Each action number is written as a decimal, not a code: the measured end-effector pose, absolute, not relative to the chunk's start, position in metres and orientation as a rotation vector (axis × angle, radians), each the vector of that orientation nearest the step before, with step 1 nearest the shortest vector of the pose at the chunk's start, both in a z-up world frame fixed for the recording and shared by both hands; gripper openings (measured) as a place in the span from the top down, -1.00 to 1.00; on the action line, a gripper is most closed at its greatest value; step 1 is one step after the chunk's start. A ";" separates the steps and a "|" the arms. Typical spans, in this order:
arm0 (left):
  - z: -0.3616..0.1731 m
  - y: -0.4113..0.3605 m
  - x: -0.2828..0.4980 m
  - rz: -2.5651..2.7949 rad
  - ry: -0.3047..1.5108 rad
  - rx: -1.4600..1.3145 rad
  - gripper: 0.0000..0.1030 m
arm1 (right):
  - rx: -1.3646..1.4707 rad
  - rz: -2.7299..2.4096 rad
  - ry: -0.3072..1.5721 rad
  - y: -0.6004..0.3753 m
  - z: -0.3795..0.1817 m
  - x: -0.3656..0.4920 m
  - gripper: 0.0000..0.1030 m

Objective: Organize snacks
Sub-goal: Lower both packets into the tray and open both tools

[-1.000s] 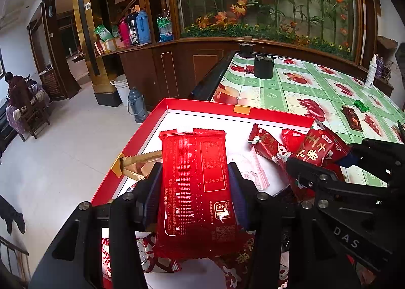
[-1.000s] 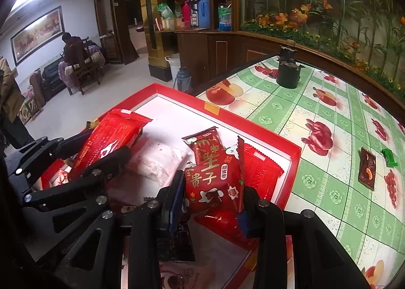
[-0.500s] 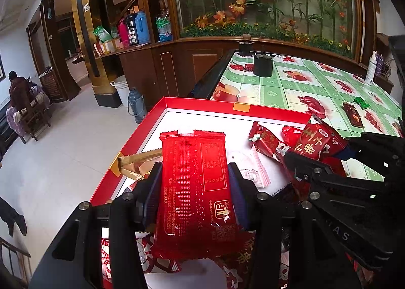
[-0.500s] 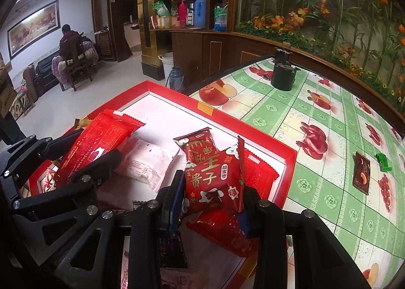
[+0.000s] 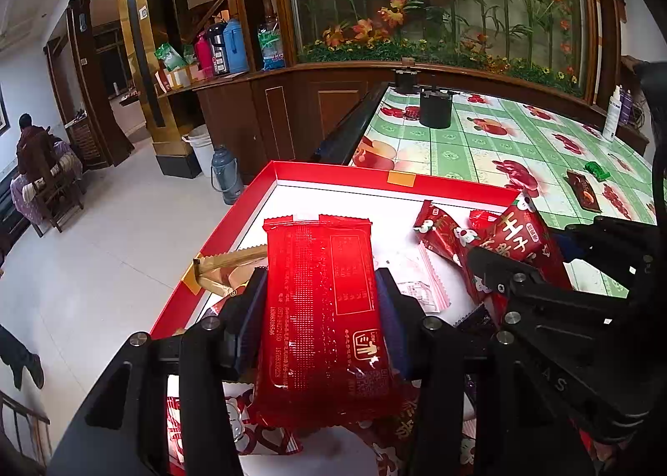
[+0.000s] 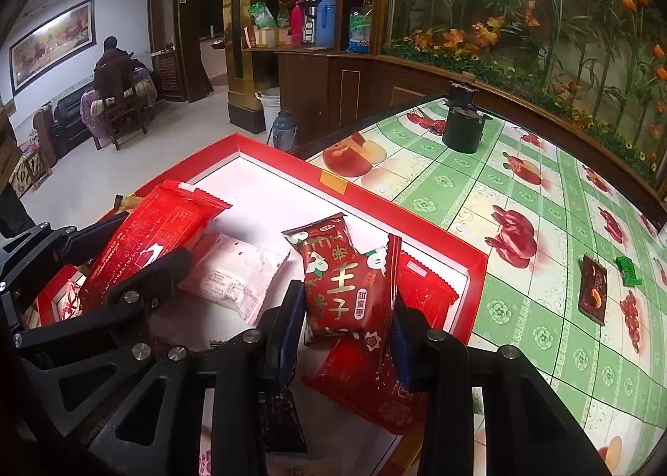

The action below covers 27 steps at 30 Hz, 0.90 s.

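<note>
Left gripper (image 5: 319, 321): clamped on flat red pack (image 5: 321, 309), centre frame, above red tray (image 5: 375, 178). Right gripper (image 6: 348, 321): clamped on printed red pouch (image 6: 348, 288), lower centre, over the same tray. Risk: slick film slipping out, landing on white packet (image 6: 237, 278).

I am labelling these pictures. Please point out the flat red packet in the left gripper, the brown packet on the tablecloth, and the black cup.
flat red packet (image 5: 321, 309), left wrist view, middle of its printed face.
brown packet (image 6: 593, 288), right wrist view, its centre.
black cup (image 6: 462, 133), right wrist view, its side wall.
</note>
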<state>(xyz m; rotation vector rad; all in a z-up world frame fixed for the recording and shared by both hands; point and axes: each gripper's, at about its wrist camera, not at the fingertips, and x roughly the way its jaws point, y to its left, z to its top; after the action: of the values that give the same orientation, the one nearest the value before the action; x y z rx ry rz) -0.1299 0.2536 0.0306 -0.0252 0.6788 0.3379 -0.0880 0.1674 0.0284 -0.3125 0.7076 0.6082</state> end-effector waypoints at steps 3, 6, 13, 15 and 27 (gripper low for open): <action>0.031 0.254 -0.130 0.337 0.678 -0.025 0.05 | -0.314 0.601 0.701 0.167 0.028 -0.088 0.25; 0.031 0.254 -0.130 0.337 0.677 -0.028 0.05 | -0.318 0.586 0.688 0.166 0.028 -0.088 0.25; 0.033 0.257 -0.130 0.333 0.670 -0.033 0.05 | -0.330 0.537 0.604 0.162 0.036 -0.092 0.26; 0.033 0.256 -0.131 0.334 0.671 -0.032 0.05 | -0.334 0.529 0.584 0.161 0.038 -0.093 0.27; 0.033 0.257 -0.130 0.333 0.669 -0.037 0.05 | -0.350 0.514 0.548 0.162 0.041 -0.095 0.27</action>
<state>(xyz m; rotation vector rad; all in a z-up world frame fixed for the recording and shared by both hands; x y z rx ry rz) -0.1304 0.2567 0.0330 -0.0368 0.6694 0.3325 -0.0954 0.1617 0.0409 -0.3497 0.5483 0.5143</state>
